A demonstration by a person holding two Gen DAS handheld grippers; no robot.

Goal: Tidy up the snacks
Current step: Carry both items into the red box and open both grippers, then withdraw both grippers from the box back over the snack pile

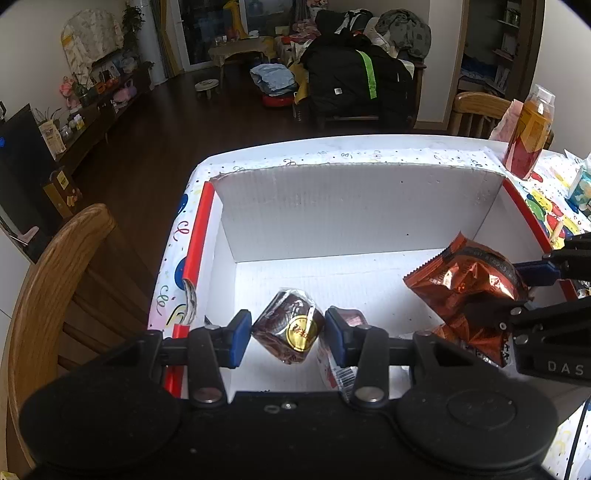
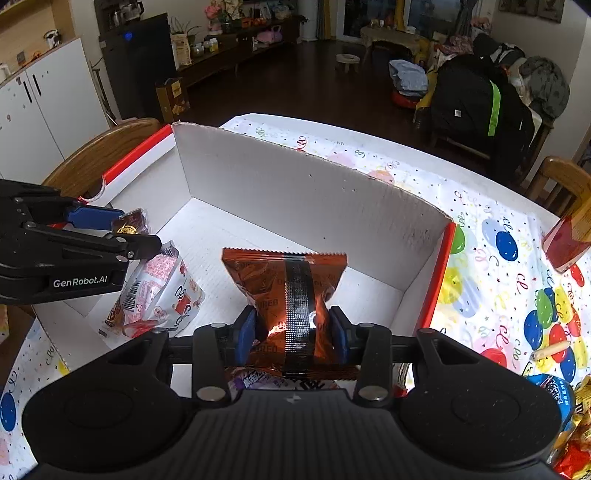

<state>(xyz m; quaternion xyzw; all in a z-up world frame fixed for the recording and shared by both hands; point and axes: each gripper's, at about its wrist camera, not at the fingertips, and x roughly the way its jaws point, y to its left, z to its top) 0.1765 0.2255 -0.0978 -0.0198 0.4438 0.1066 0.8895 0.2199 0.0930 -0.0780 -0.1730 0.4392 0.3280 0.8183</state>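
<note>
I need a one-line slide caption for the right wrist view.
Right hand-held gripper holds a crinkled orange foil snack bag over the white cardboard box.

Dark wood floor (image 1: 229, 118), white walls (image 1: 33, 44); low media shelf (image 1: 107, 99) left, wooden chairs (image 1: 55, 273), clothes-piled chair (image 1: 354, 81), glass balcony door (image 1: 210, 26), dim daylight.

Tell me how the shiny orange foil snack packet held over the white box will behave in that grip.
The shiny orange foil snack packet is likely floppy: it creases and pinches in where the right gripper has its jaws shut on it. Probably light for its size, since it stands above the jaws without sagging. The glossy foil may be slippery, so it could slide if the grip loosens over the white cardboard box.
</note>
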